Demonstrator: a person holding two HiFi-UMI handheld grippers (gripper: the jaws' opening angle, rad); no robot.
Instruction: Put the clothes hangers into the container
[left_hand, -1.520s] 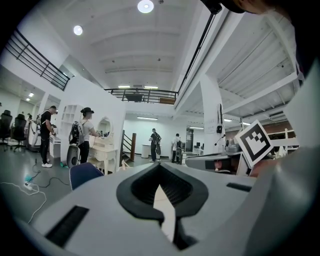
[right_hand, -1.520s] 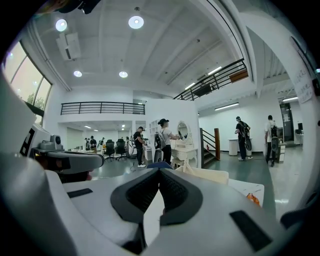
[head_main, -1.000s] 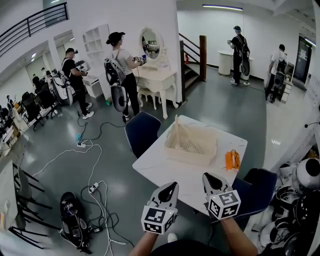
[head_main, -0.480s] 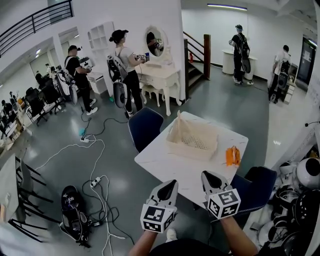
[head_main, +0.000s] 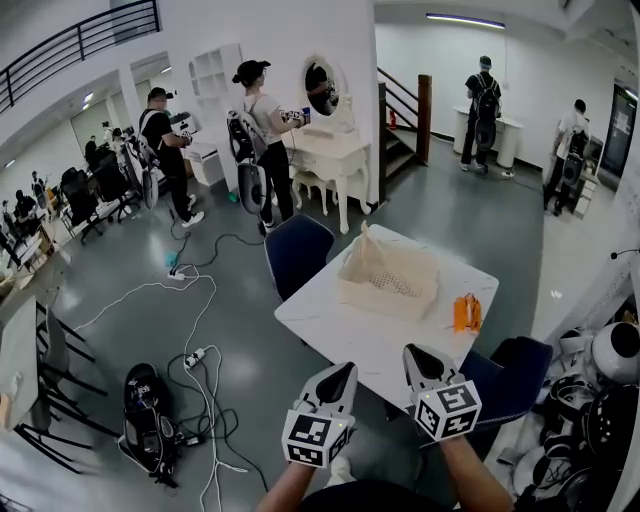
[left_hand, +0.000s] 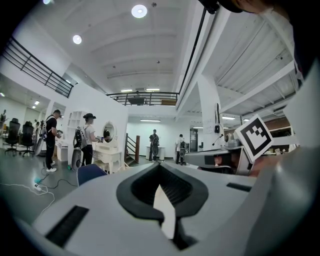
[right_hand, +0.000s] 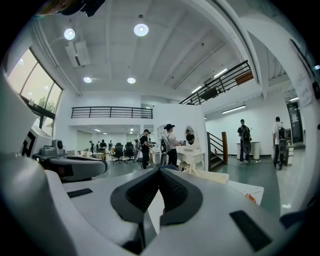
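A small bundle of orange clothes hangers (head_main: 466, 313) lies on the white table (head_main: 340, 325), just right of a cream mesh container (head_main: 390, 281). Both grippers hang in the air in front of the table's near edge, well short of the hangers. My left gripper (head_main: 342, 374) is shut with nothing in it. Beside it, my right gripper (head_main: 417, 356) is also shut and empty. In the right gripper view the jaws (right_hand: 159, 171) meet at their tips, with the container (right_hand: 210, 175) and an orange bit of the hangers (right_hand: 248, 198) beyond. In the left gripper view, the left gripper (left_hand: 160, 166) has its tips together.
A dark blue chair (head_main: 298, 252) stands at the table's far left side and another (head_main: 512, 375) at its near right. Cables and a power strip (head_main: 193, 357) trail across the grey floor at left. Several people with equipment stand in the background, and black-and-white gear (head_main: 610, 400) is piled at right.
The head view has drifted a little, so the table and background sit slightly further right. Both grippers stay shut in the same place.
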